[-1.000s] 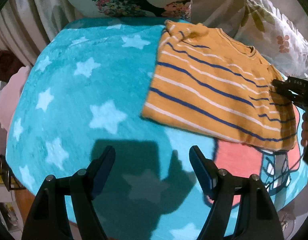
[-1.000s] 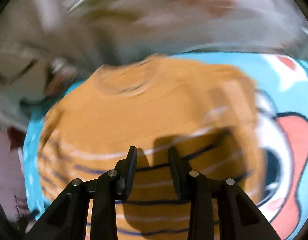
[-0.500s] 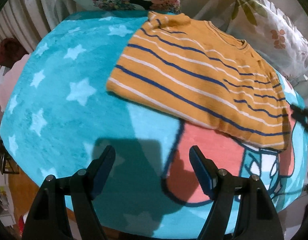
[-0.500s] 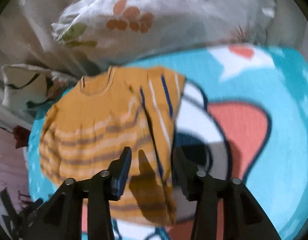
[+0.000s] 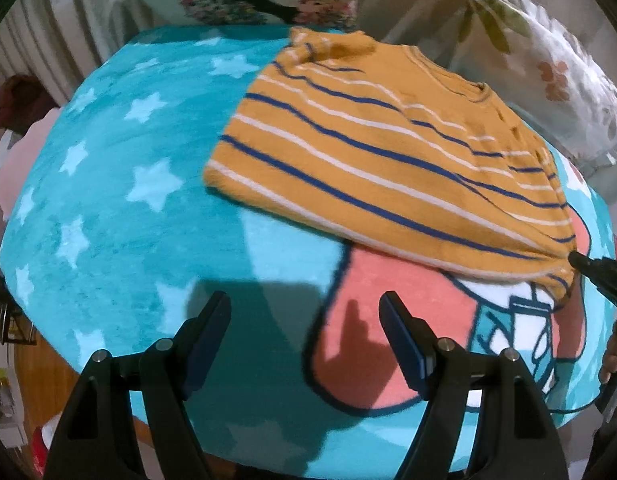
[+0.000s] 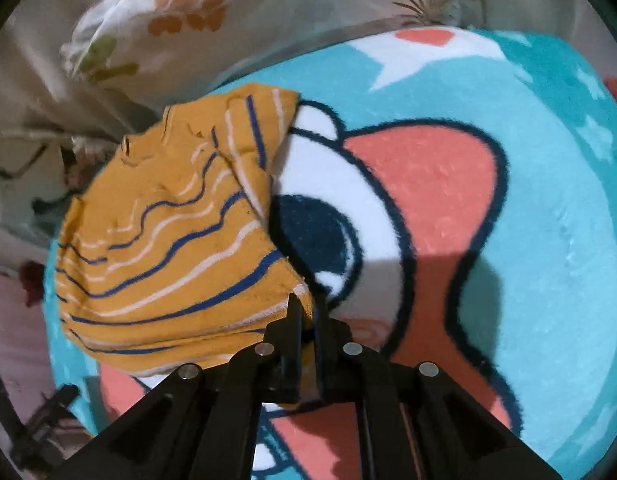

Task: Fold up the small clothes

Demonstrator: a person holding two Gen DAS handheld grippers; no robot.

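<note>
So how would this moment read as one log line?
right gripper: shut on striped shirt corner, jaws just closed | left gripper: open, empty, over star blanket

Right tool (image 6: 306,312) pinched closed, tilted steeply down; left tool (image 5: 304,332) spread wide.

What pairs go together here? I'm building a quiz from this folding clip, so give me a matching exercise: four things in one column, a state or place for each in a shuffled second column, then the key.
Things:
1. left gripper
2. right gripper
3. striped shirt
4. floral pillow

States or places:
A. lies on the turquoise star blanket, one corner pinched
B. jaws apart, nothing between them
C. beyond the blanket's far edge
D. clamped on a shirt corner

Pairs: 1-B, 2-D, 3-A, 4-C
</note>
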